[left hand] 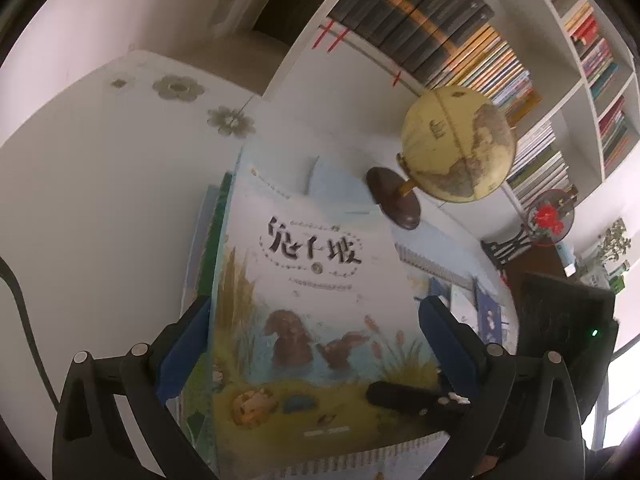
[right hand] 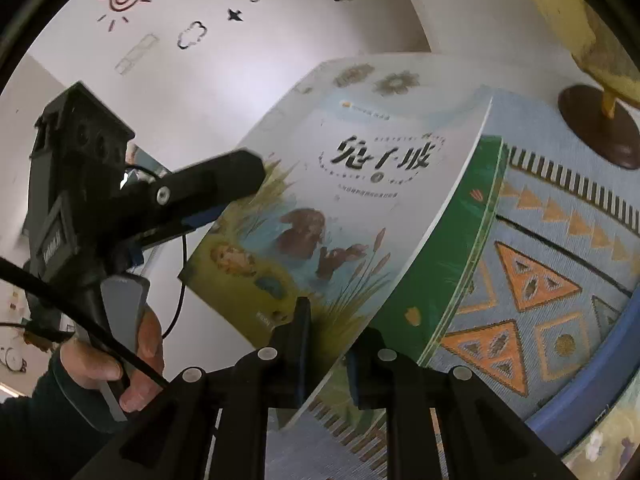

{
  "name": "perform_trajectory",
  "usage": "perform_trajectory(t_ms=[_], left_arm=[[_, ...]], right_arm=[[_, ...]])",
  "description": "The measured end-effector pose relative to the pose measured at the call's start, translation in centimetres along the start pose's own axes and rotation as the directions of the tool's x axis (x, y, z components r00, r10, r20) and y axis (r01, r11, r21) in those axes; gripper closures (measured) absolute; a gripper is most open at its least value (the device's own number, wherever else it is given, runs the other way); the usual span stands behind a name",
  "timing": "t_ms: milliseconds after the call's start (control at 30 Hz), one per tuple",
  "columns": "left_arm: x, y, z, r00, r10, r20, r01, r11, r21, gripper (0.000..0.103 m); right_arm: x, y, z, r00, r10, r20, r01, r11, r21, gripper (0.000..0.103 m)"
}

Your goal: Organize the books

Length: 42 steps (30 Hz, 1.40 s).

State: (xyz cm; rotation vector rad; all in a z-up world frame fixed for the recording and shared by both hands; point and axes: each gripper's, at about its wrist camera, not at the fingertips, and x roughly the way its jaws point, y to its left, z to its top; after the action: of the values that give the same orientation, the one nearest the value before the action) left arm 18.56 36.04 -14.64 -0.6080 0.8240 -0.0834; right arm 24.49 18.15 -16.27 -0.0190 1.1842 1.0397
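Books: rabbit book [left hand: 316,280] lies on top of a green book [right hand: 456,240], both on a patterned cloth [right hand: 560,264] near the globe [left hand: 456,144]. Right gripper [right hand: 328,344] jaws pinch the rabbit book's near edge, cover between the pads. Left gripper [left hand: 316,340] jaws spread wide, straddling the cover's width, pads not touching that I can tell. Step looks like lifting the top book off the stack. To do it well: keep the right pinch firm, lift level so the thin cover doesn't bend, support the left side before swinging, steer clear of the globe. Shelf [left hand: 568,80] stands far right, likely the destination.
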Motion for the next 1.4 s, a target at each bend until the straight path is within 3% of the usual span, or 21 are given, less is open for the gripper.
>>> perform_trajectory(t_ms=[200,300,400,533,667,800,967,1100,1200,1300,1400], left_arm=[[0.7,1.2,-0.7,0.999,0.025,-0.043,-0.027,0.999,-0.044,0.003],[0.0,1.5,-0.9,0.997,0.064,-0.030,-0.066,0.996,-0.056,0.002],[-1.4,1.7,-1.1,0.993,0.120,-0.003,-0.120,0.991,-0.063,0.002],[-4.4,1.4,-3.1,0.987,0.159,0.017,-0.157,0.983,-0.094,0.002],[-8.1,-0.8,-7.4,0.983,0.183,0.028,-0.179,0.977,-0.114,0.002],[-12.3,-5.7,-13.6,0.974,0.220,0.061,-0.213,0.972,-0.102,0.002],[-15.6,-14.3,-20.9,0.949,0.291,0.119,-0.290,0.957,-0.024,0.001],[-17.5,-20.8,-24.9,0.944,0.293,0.153,-0.294,0.956,-0.016,0.001],[-18.9,-24.0,-26.6,0.942,0.283,0.178,-0.281,0.959,-0.040,0.001],[-20.3,-26.7,-27.8,0.918,0.330,0.219,-0.335,0.942,-0.015,0.001],[-21.5,-29.4,-28.6,0.887,0.373,0.274,-0.397,0.917,0.038,0.001]], right_arm=[[1.2,-0.4,0.7,0.999,-0.015,-0.029,0.016,0.999,0.030,0.086],[2.1,-0.9,1.4,0.997,-0.031,-0.073,0.036,0.998,0.058,0.077],[1.8,-1.0,0.8,0.993,-0.053,-0.107,0.061,0.996,0.070,0.074],[0.0,-1.1,-1.4,0.987,-0.109,-0.121,0.118,0.991,0.062,0.072],[-4.1,-1.0,-5.8,0.991,-0.108,-0.075,0.114,0.990,0.078,0.072],[-9.7,-0.3,-11.0,0.995,-0.091,0.028,0.087,0.989,0.117,0.072],[-17.7,1.0,-16.6,0.979,-0.112,0.171,0.090,0.987,0.135,0.069],[-25.3,2.0,-21.0,0.937,-0.206,0.281,0.175,0.976,0.132,0.053],[-29.5,2.7,-23.7,0.916,-0.203,0.346,0.172,0.978,0.121,0.050],[-32.6,3.8,-25.4,0.903,-0.233,0.361,0.221,0.972,0.075,0.050],[-34.7,4.7,-26.7,0.866,-0.296,0.403,0.301,0.952,0.055,0.047]])
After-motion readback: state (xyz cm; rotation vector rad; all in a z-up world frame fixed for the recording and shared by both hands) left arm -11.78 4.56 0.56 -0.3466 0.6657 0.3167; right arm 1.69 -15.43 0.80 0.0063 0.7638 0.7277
